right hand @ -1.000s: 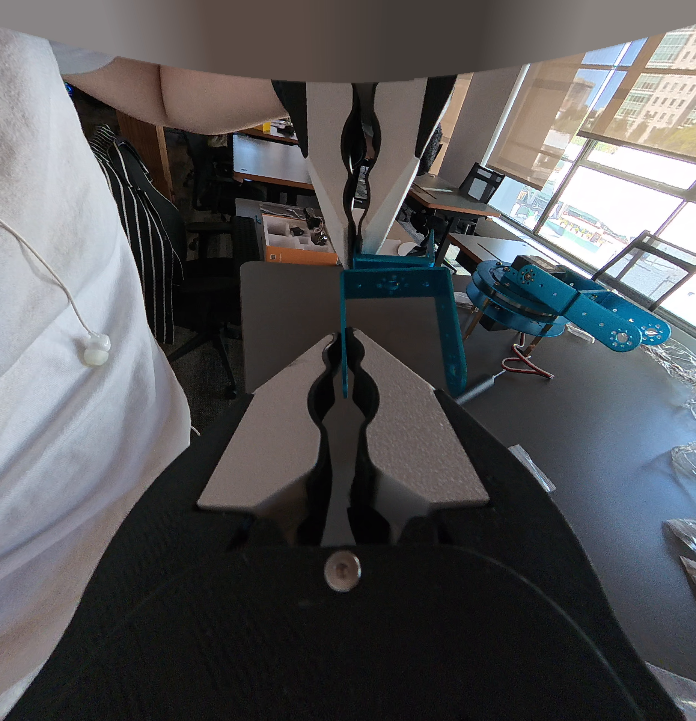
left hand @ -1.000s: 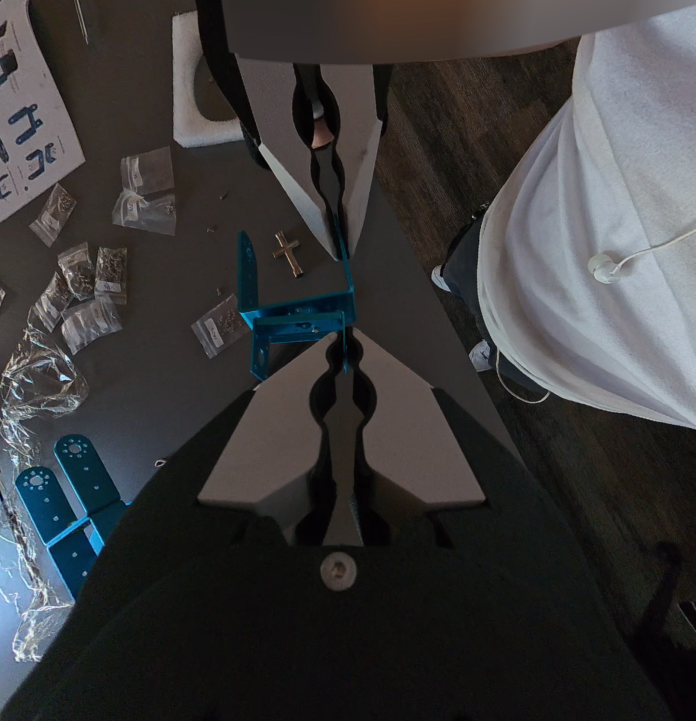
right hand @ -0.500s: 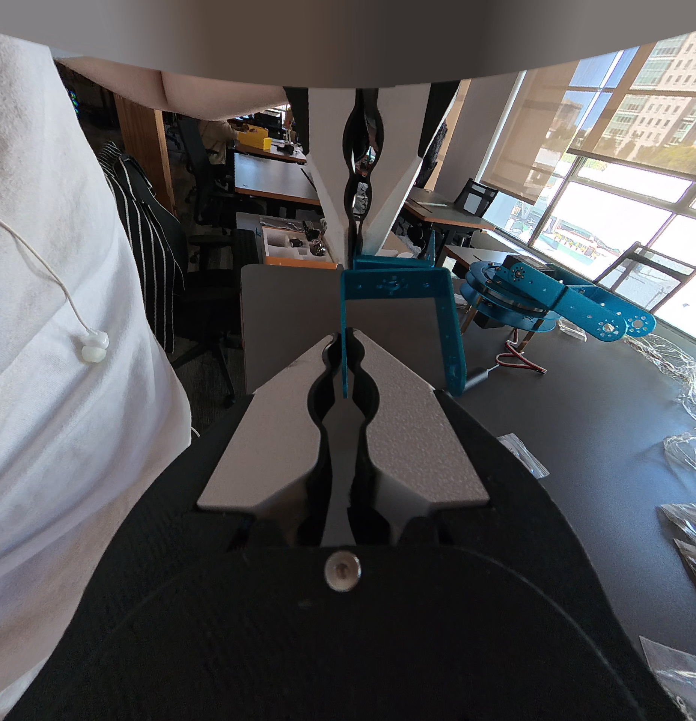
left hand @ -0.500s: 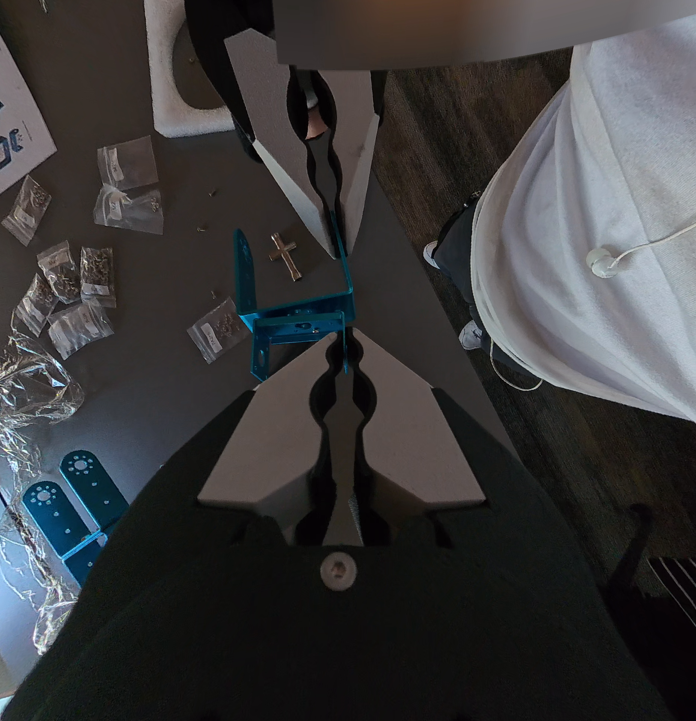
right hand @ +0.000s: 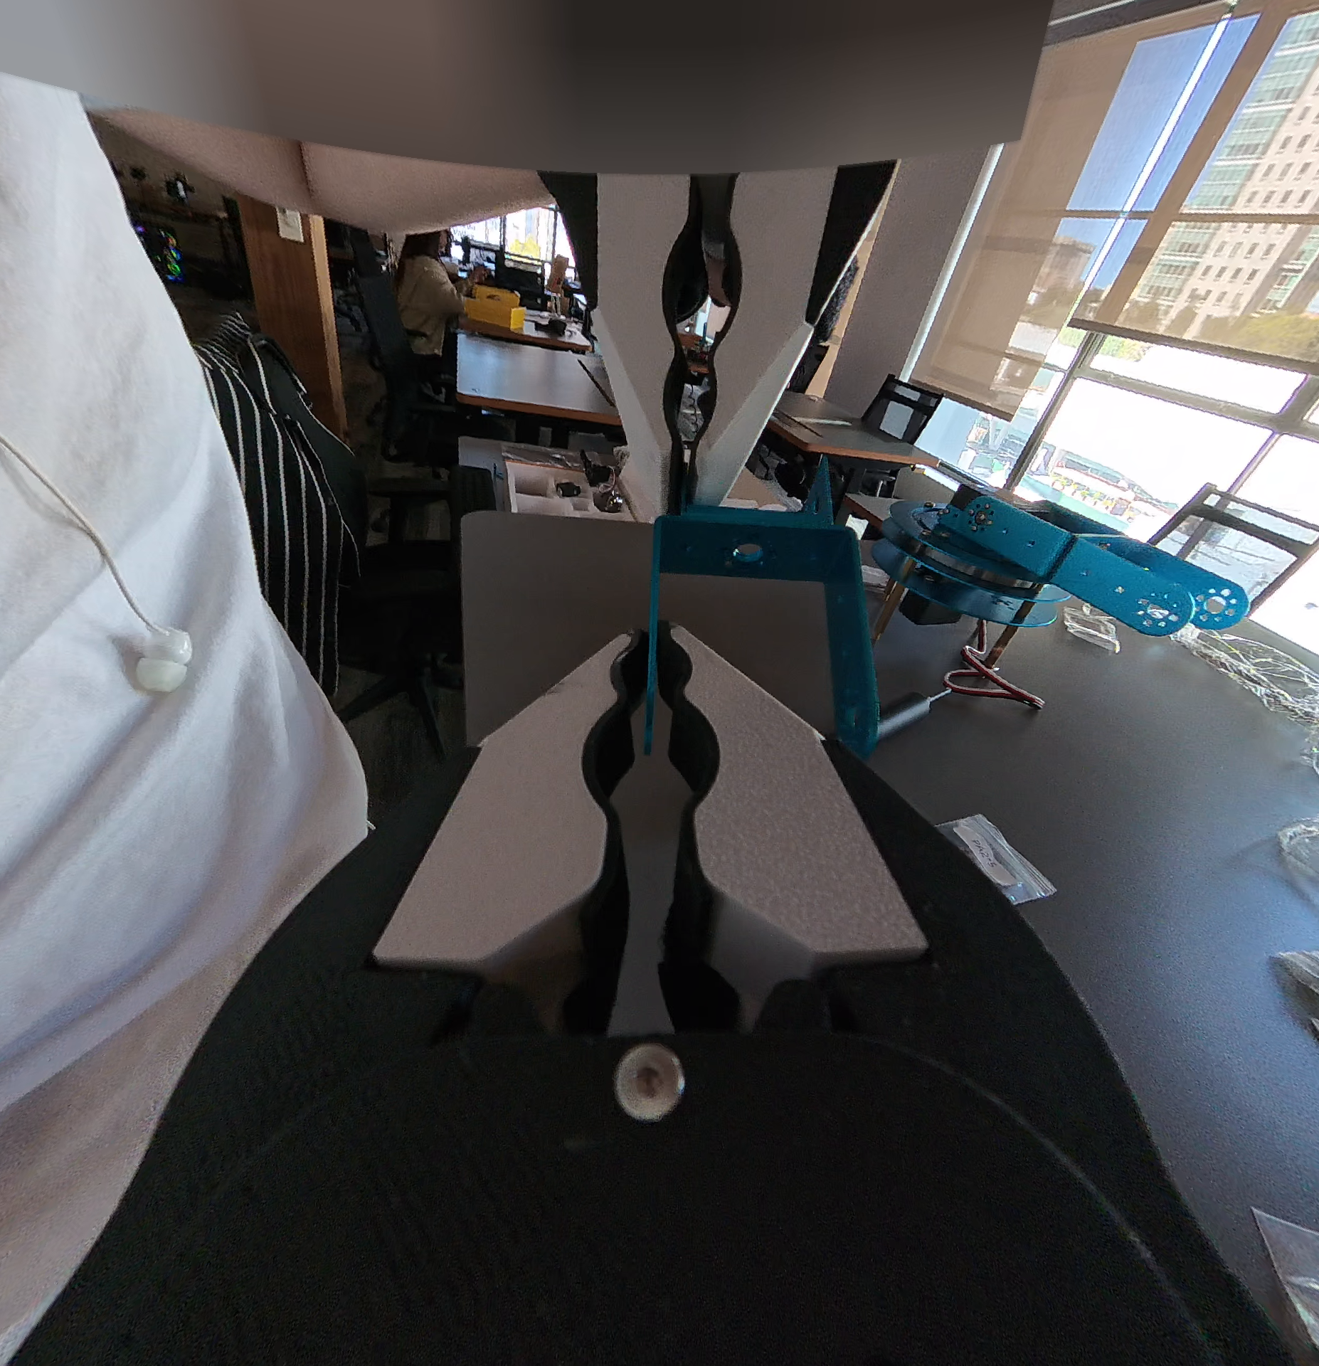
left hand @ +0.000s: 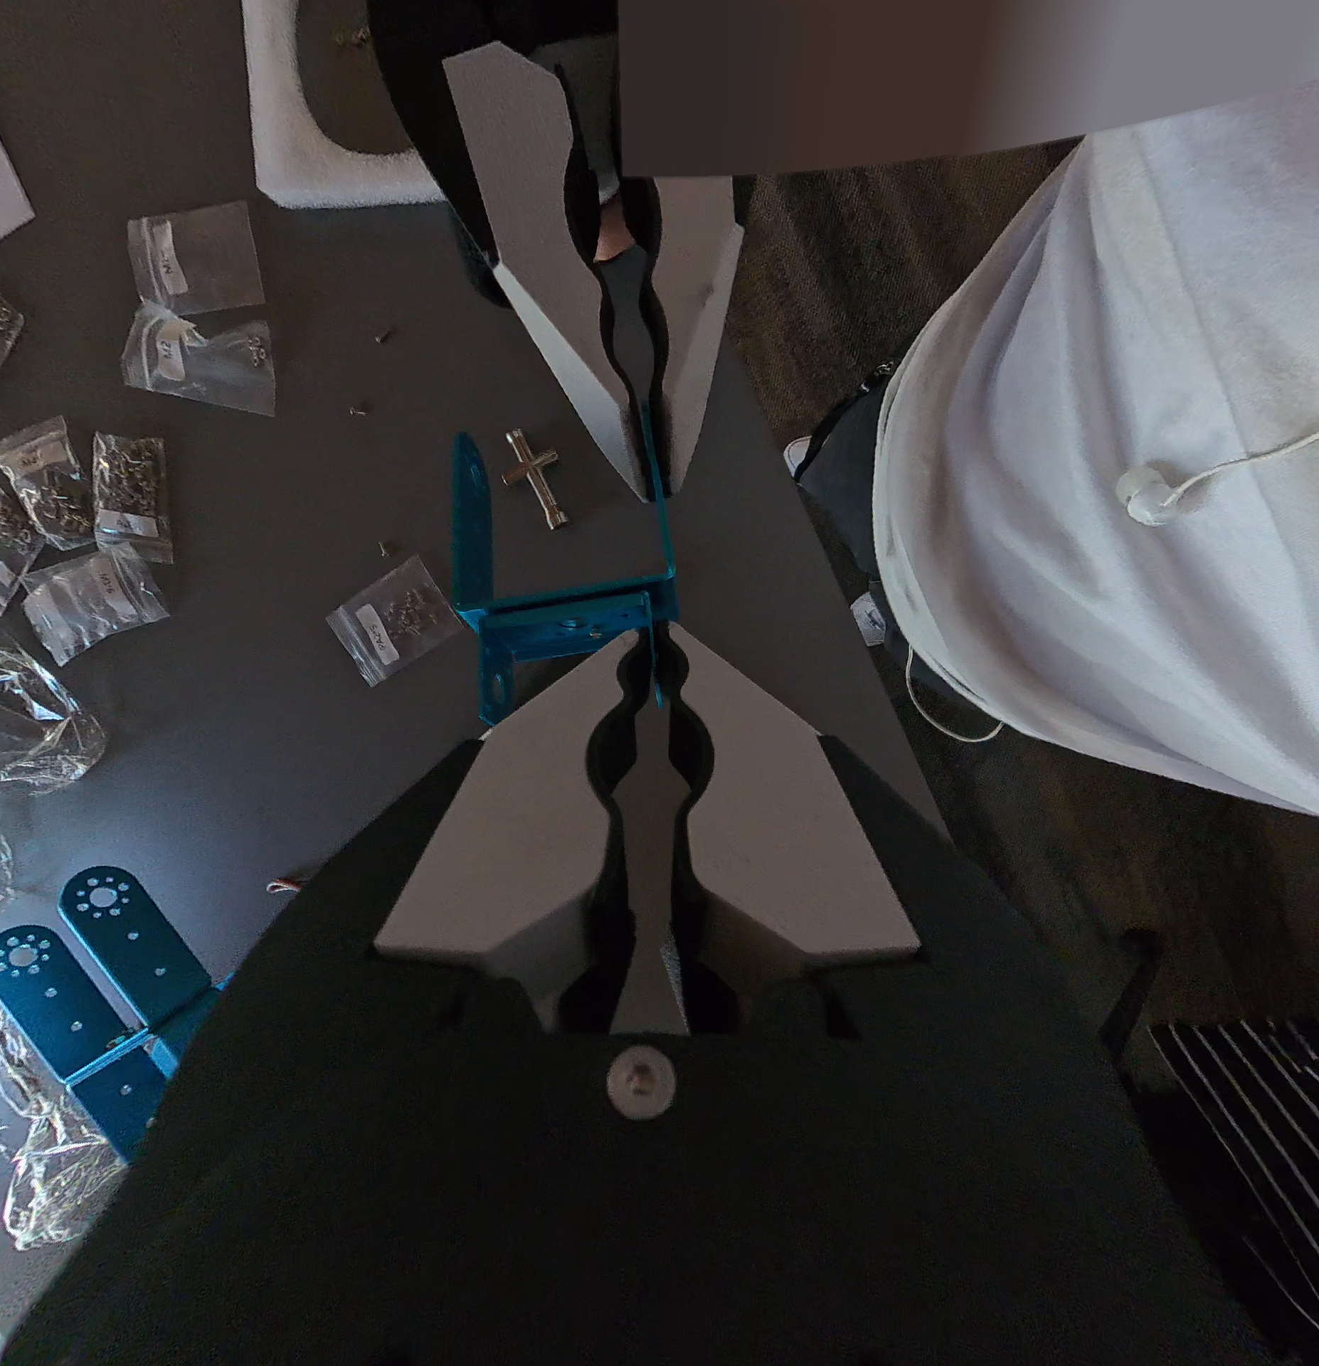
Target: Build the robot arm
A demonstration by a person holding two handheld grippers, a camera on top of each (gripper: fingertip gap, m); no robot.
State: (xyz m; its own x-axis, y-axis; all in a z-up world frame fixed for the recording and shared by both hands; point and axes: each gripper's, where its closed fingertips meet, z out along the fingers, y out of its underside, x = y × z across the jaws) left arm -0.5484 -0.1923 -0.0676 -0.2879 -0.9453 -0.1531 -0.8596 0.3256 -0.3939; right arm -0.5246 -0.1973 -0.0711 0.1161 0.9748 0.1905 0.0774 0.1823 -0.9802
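A dark table (left hand: 220, 739) is strewn with bagged screws (left hand: 394, 617) and a cross wrench (left hand: 532, 477). Above its edge, joined blue brackets (left hand: 568, 610) are pinched from opposite ends by the closed left gripper (left hand: 655, 665) and closed right gripper (right hand: 653, 658). Thin flanges could be twisted or slipped by uneven pulling.

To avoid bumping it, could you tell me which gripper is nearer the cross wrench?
Right: the right gripper clamps the bracket just beside the wrench; the left gripper clamps it farther back.
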